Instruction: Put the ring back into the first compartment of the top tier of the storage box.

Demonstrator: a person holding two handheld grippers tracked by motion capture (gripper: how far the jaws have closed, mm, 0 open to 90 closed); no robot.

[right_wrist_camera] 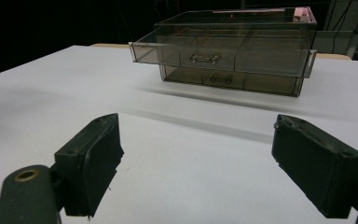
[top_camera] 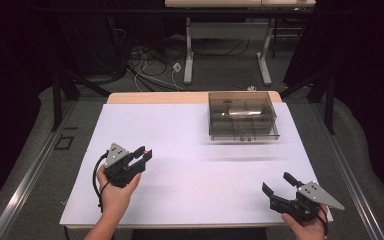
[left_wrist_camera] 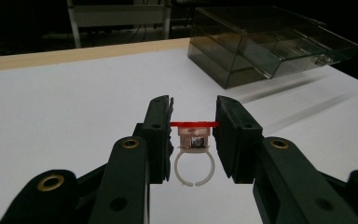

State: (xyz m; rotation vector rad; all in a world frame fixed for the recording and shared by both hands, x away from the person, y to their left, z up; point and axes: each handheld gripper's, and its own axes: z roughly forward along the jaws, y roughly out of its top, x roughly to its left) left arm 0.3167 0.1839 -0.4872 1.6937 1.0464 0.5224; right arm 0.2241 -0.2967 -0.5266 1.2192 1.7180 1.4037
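My left gripper (left_wrist_camera: 193, 125) is shut on a toy ring (left_wrist_camera: 194, 161) with a white open band and a flat red top, held just above the white table. From above, this left gripper (top_camera: 141, 156) is at the left of the table with the red ring (top_camera: 141, 150) top showing between its tips. My right gripper (top_camera: 276, 184) stands open at the table's front right, and in the right gripper view its jaws are wide apart over bare table. A smoky clear two-drawer box (top_camera: 242, 116) stands at the back right, its upper drawer (right_wrist_camera: 223, 51) pulled out.
The white tabletop (top_camera: 195, 165) lies between the grippers and the drawer box. A wooden edge (top_camera: 155, 97) runs along the far side. Beyond it are desk legs (top_camera: 189, 55) and floor cables (top_camera: 150, 75).
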